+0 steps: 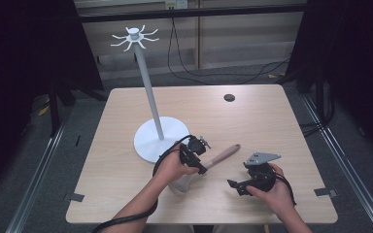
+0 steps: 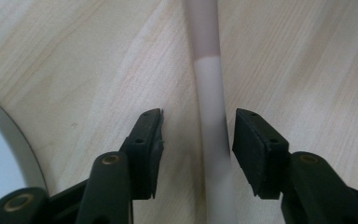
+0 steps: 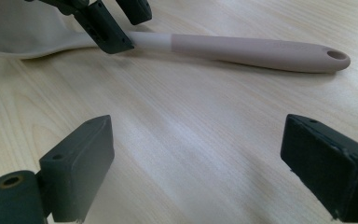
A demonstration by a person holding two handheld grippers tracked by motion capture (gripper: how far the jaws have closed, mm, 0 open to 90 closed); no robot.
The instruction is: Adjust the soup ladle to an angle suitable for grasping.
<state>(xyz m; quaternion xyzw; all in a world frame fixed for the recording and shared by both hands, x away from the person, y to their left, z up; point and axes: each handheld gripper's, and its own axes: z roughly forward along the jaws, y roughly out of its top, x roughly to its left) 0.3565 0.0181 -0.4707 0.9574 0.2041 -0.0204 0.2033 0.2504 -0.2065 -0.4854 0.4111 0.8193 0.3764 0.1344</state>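
Nearest the person, the right hand-held gripper (image 1: 233, 185) rests low over the tabletop (image 1: 252, 121) with its jaws spread wide and nothing between them; in the right gripper view only bare wood lies between the two pads.

Just beyond it, the left hand-held gripper (image 2: 197, 135) straddles the pale neck of a silicone spoon (image 1: 213, 162) lying flat on the tabletop. The jaws are partly closed around the neck. In the left gripper view the right pad (image 2: 251, 149) looks to be at or very near the neck, while the left pad (image 2: 147, 149) stands off with a strip of wood showing, so the neck does not appear clamped. The spoon's bowl points back toward the person, its pinkish handle with the hanging hole away and to the right.

The step in hand looks like the grasp on the spoon. The next move likely calls for finishing the squeeze squarely on the neck, then lifting without letting the spoon swivel.

Farther off stands a white hook stand (image 1: 148, 87), its round base (image 1: 161, 138) just left of the spoon; its hooks are bare. No containers are on the tabletop.
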